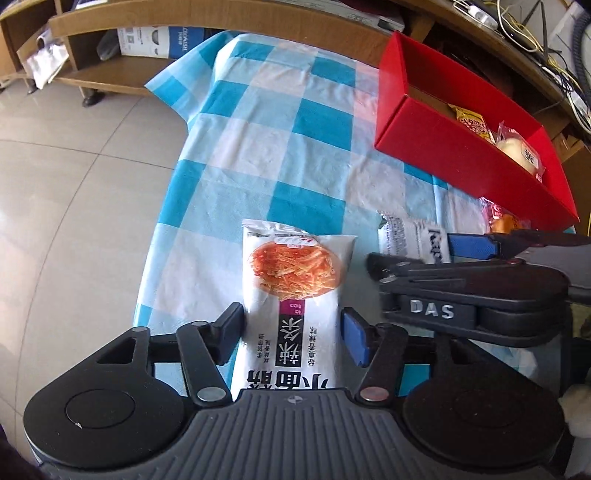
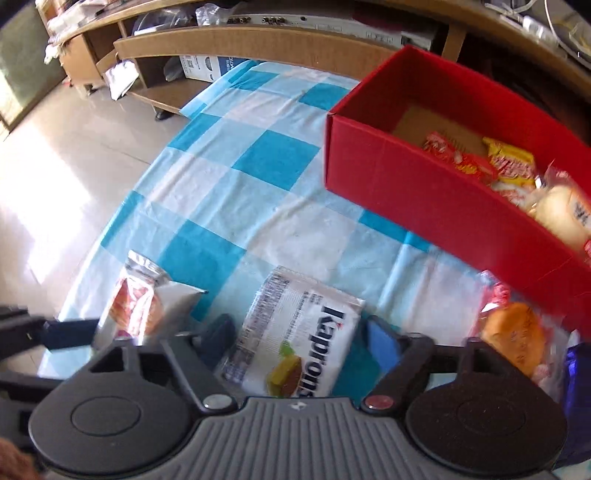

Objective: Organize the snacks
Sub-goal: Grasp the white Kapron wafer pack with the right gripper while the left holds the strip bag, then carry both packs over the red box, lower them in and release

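Left gripper point(image 1: 293, 338) brackets a white spicy-strip packet point(image 1: 295, 291); right gripper point(image 2: 301, 341), open, straddles a white Kaprions wafer packet point(image 2: 295, 343), grip seemingly loose; either could slip short of the red cardboard box point(image 2: 424, 195).

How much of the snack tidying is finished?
Roughly half, it seems. The red box already holds several packets. The left gripper straddles the noodle packet and the right gripper the Kaprions packet, both open and ungripped. An orange snack also waits on the cloth.

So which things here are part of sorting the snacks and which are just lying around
Job: red box, spicy strips pack, Kaprions pack, orange bun pack.
Lying about: shelf, blue-white carton, cables.
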Motion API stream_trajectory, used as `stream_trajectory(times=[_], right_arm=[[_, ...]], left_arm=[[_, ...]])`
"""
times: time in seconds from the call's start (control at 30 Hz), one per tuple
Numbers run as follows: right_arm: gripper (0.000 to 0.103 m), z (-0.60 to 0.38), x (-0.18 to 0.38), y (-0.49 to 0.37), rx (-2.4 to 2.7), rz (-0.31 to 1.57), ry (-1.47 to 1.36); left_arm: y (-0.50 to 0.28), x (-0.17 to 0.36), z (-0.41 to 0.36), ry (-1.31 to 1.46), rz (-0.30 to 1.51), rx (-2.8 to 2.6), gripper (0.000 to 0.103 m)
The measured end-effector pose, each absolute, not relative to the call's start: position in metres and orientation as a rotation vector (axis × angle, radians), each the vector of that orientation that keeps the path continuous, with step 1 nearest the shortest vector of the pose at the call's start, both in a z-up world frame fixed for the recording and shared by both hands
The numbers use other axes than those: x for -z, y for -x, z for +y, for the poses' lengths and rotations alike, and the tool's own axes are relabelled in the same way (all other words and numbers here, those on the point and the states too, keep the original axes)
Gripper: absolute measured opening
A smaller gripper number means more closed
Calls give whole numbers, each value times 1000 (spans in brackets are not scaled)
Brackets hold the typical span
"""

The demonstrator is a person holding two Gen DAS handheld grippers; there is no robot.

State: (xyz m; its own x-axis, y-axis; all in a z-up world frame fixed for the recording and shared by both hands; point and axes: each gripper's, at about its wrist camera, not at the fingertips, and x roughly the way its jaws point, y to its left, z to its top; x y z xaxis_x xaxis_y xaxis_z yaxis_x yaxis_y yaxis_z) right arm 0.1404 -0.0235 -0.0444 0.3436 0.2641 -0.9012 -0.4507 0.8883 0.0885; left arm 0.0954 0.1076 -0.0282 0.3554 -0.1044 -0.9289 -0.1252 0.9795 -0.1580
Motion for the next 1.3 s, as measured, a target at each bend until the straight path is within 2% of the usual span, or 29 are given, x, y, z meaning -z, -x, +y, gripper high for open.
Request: stream_trajectory(times=[0.07, 0.23, 0.37, 0.47, 0.6, 0.63, 0.7, 0.73, 0.77, 0.93, 1.3], right_arm=[[72, -42, 45, -138, -476, 1147, 189], [72, -93, 45, -128, -464, 1176, 172], [72, -111, 48, -115, -468, 1172, 178], [73, -110, 47, -113, -470, 1162, 175], [72, -109, 48, -108, -456, 1139, 193], [71, -111, 47, -105, -455, 1140, 190], [71, -114, 42, -96, -457, 1136, 183], [71, -116, 38, -92, -452, 1128, 181], [71, -118, 32, -88, -447, 1118, 175], [71, -128, 2, -76, -420, 1068, 182], [71, -137, -19, -91, -448, 1029, 190]], left_arm=[[-95, 29, 102, 200, 1211, -2, 67], [-97, 28, 87, 181, 1208, 48, 65], [-101, 32, 72, 132, 1206, 53, 82], [-99, 38, 53, 40, 1208, 47, 90], [-89, 44, 30, -83, 1190, 29, 92], [-87, 43, 29, -74, 1190, 30, 86], [-83, 36, 30, -46, 1178, 33, 61], [-82, 32, 32, -14, 1175, 38, 54], [-81, 29, 34, 16, 1174, 45, 51], [-77, 16, 23, 25, 1140, 79, 49], [-92, -6, 8, 75, 1075, 133, 49]])
